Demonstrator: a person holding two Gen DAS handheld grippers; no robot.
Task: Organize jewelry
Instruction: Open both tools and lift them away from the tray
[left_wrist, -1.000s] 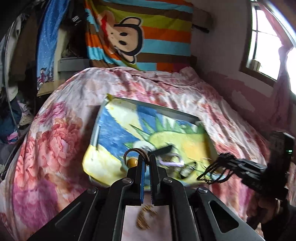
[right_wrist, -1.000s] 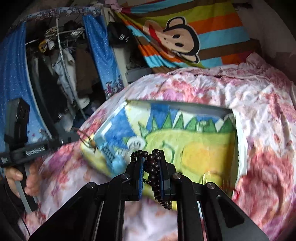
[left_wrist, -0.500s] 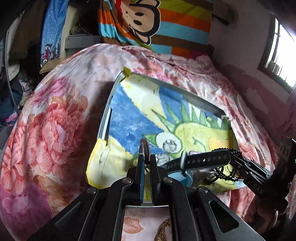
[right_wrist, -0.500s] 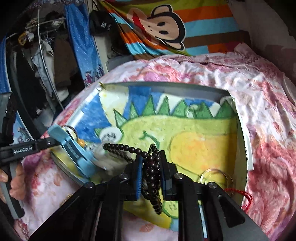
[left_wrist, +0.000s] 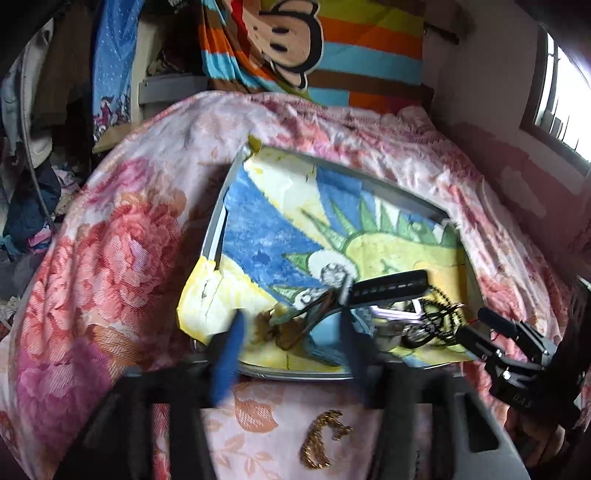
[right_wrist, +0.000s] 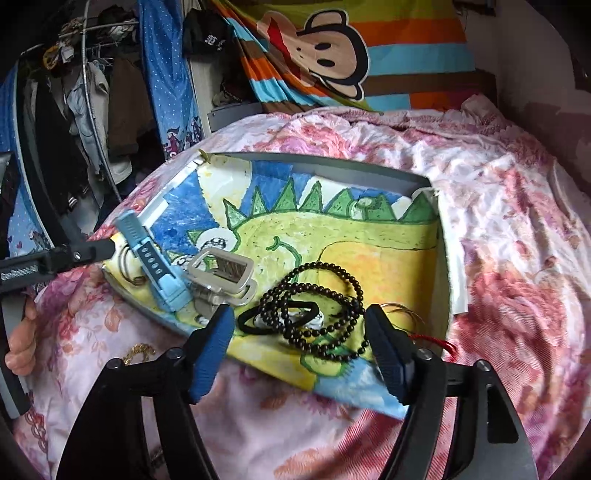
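With both the left gripper (left_wrist: 291, 354) and right gripper (right_wrist: 301, 347) spread wide and empty (beads loose), either could snag the bead bracelet (right_wrist: 317, 314) off the tray (right_wrist: 332, 166).

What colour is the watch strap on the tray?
Light blue, with a darker blue middle strip; the watch strap shows best in the right wrist view.

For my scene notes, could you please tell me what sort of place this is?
Most likely a lived-in bedroom: a bed under a pink floral bedspread, clothes hanging on a rack, and a striped cartoon-monkey blanket at the bed's head.
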